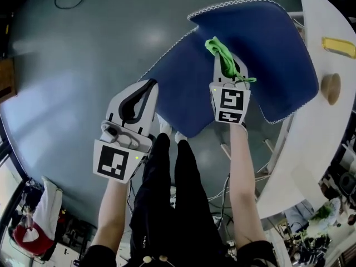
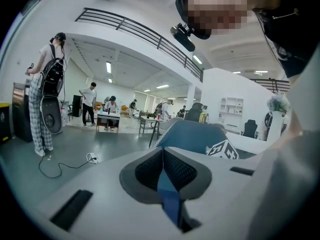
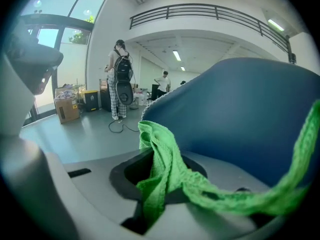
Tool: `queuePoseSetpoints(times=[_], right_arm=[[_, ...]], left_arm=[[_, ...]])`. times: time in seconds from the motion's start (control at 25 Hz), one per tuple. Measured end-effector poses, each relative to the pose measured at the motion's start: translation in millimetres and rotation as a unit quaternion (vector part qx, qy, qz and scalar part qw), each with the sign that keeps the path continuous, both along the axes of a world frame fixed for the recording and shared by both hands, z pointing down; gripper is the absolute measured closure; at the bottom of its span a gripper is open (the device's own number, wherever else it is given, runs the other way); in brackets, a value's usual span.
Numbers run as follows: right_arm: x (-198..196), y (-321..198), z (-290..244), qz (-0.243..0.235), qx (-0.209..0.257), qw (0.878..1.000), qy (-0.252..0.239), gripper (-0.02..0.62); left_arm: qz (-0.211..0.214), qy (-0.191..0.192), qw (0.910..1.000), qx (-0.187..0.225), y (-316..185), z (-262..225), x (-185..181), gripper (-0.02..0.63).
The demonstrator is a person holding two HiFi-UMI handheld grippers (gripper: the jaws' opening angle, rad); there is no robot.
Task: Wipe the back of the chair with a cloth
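Two claws, one working. Right claw pinches green cloth by bunched middle, loose tail free for wiping, at blue chair back; contact unclear. Left claw pressed together, empty, held aside, probably idle. White desk beside chair.

An open-plan office hall with staffed desks, a mezzanine railing and strip lights.
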State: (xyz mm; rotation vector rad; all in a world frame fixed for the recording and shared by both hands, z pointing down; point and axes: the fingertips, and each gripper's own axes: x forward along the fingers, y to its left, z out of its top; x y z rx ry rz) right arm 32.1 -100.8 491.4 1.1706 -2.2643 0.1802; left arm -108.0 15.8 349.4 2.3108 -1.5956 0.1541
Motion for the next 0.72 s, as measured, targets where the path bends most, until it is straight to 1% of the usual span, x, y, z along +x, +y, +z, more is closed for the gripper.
queuePoseSetpoints(times=[0.12, 0.28, 0.48, 0.72], right_arm=[[-20, -2, 15, -0.032, -0.003, 0.999, 0.025, 0.549], [-36, -12, 29, -0.042, -0.003, 0.998, 0.045, 0.549], [-41, -26, 42, -0.022, -0.016, 0.999, 0.045, 0.549], [-35, -35, 58, 0.011, -0.044, 0.999, 0.03, 0.549]], left_arm=[[-0.014, 0.0, 0.9999, 0.007, 0, -1, -16, 0.598], [-0.025, -0.004, 0.9997, 0.001, 1, 3, -32, 0.598], [-0.039, -0.004, 0.9992, 0.002, 5, 6, -45, 0.598], [-0.047, -0.007, 0.9988, -0.013, 15, 10, -44, 0.598]])
